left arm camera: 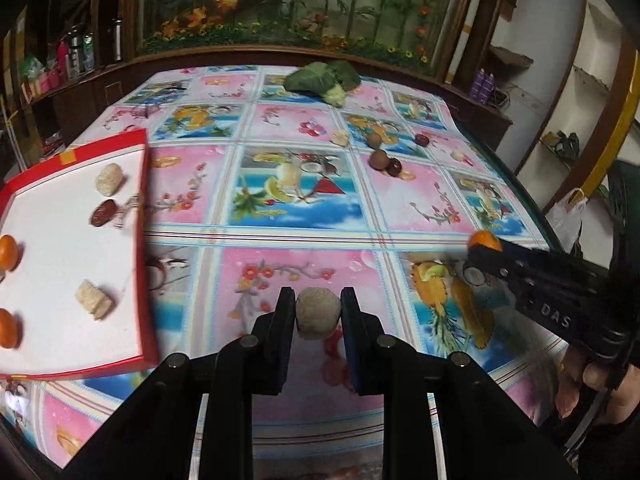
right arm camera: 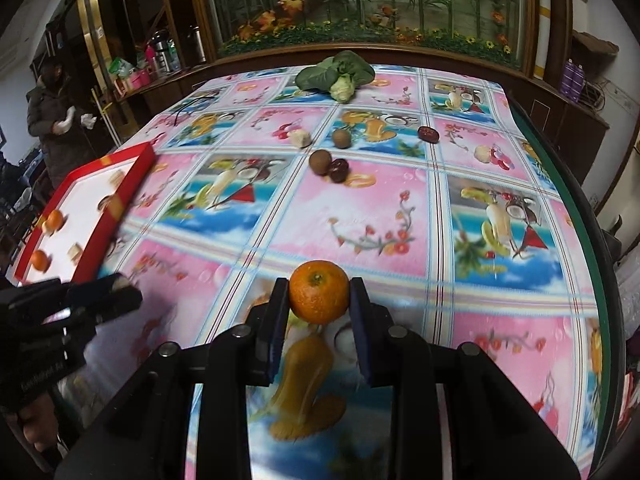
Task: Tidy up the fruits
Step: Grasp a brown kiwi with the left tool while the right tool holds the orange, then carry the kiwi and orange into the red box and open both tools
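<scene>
The left gripper (left arm camera: 318, 312) pinches a pale round fruit (left arm camera: 318, 316) above the tablecloth (left arm camera: 280, 216); its underside is hidden by the pads. The right gripper (right arm camera: 319, 300) pinches an orange (right arm camera: 319, 292). The red tray (left arm camera: 142, 240) lies at the left, cut off by the frame edge, and holds blurred fruit pieces. Loose fruits (right arm camera: 320, 160) lie mid-table, with open cloth between them and both grippers.

Home dining room, patterned tablecloth (right arm camera: 360, 216), wooden cabinets (left arm camera: 80, 92)
</scene>
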A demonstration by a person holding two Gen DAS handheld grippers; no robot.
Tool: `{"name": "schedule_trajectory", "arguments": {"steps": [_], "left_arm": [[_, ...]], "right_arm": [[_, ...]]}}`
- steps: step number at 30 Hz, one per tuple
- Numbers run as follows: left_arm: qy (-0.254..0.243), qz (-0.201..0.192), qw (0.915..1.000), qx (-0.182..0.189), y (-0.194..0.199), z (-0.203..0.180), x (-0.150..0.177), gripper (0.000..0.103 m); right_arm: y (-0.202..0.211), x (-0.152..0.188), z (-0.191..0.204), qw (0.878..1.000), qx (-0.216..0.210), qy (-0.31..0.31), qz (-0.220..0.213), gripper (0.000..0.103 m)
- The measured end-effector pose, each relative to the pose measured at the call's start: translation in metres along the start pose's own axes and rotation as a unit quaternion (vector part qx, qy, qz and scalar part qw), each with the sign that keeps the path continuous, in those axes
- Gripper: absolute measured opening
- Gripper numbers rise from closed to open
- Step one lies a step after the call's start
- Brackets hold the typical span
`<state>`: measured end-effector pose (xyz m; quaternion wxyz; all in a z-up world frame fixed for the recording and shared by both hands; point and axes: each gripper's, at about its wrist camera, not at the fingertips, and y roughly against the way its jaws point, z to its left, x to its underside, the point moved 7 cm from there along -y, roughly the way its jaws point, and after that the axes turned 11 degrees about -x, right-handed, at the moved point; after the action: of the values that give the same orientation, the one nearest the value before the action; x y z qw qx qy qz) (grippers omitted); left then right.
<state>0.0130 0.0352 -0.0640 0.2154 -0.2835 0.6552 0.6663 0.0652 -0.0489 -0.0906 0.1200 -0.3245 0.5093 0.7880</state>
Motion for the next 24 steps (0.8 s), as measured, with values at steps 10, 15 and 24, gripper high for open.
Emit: {"name": "schedule_trajectory", "arguments": {"steps": [10, 15, 24], "left_arm": [[0.058, -0.020, 0.9980, -0.014, 0.024, 0.050, 0.003, 0.022], [0.086, -0.034, 0.9954, -0.027, 0.034, 0.074, 0.002, 0.022], [0.132, -0.043, 0.9889, -0.053, 0.041, 0.122, 0.000, 0.022]], "right_arm": [[0.013, 0.019, 0.007, 1.000, -0.006, -0.012, -0.003, 0.032], [0.013, 0.020, 0.019, 1.000, -0.014, -0.004, -0.004, 0.032], [0.013, 0.016, 0.038, 0.999, -0.032, 0.011, -0.009, 0.032]]}}
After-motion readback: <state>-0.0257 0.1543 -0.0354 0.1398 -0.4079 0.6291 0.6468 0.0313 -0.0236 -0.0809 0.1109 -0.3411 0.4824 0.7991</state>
